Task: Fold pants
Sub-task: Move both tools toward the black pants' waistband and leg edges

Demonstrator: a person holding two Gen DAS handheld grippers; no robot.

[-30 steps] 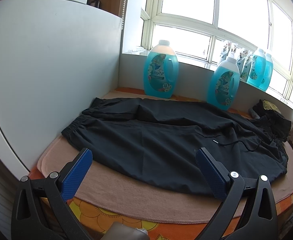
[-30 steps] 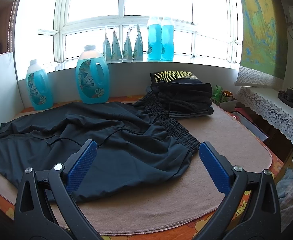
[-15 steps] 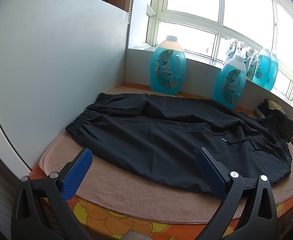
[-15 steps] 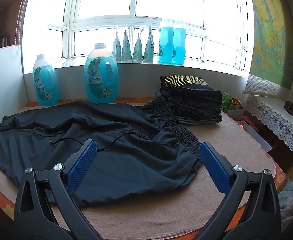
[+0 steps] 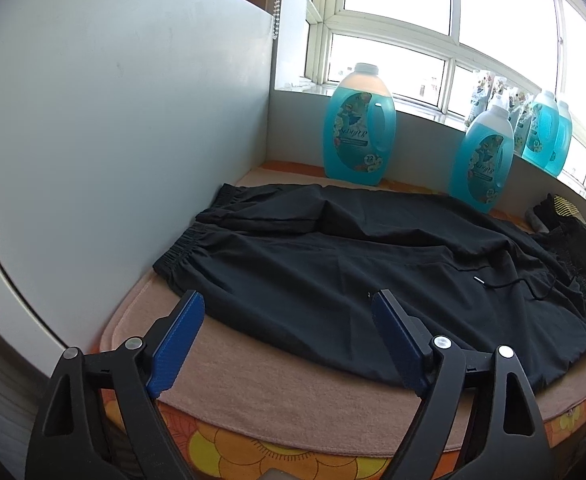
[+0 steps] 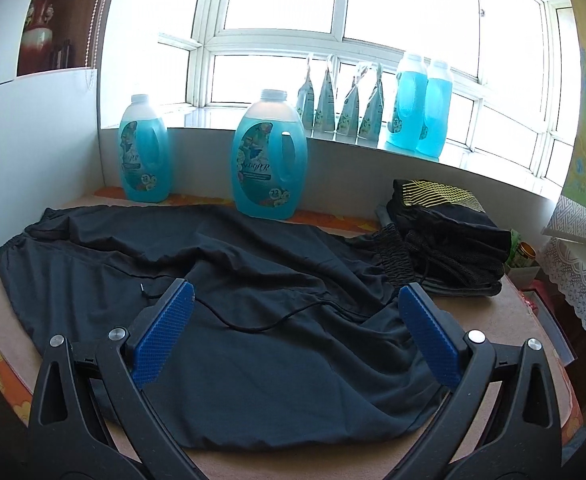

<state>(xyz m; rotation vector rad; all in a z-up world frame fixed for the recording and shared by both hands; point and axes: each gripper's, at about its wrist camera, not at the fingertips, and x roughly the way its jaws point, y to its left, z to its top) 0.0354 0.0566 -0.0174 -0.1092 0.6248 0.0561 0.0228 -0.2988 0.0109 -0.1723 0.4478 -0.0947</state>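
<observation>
Pants (image 5: 373, 280) of thin black fabric lay spread lengthwise along the worktop (image 5: 293, 392), on its tan mat, with the cuffs toward the left edge beside the white panel (image 5: 113, 140) and the elastic waistband (image 6: 393, 256) toward the right end. The two legs lay side by side, rumpled at the crotch, and a loose drawstring (image 6: 253, 320) trailed across the cloth.

The left tool (image 5: 287, 334) hovered over the near edge by the lower leg, its jaws apart and just narrowing, with nothing between them. The right tool (image 6: 297, 328) hung above the seat of the pants, jaws wide apart and empty.

For a clean fold, each tool would probably do best to take the near leg's edge, one by the cuff and one by the waistband, pinching the top layer only and carrying it over onto the far leg. Tucking the drawstring in first would likely keep it from snagging.

A stack of folded dark clothes (image 6: 453, 236) sat touching the waistband at the right end, and blue detergent bottles (image 6: 269, 156) stood along the far edge.
</observation>
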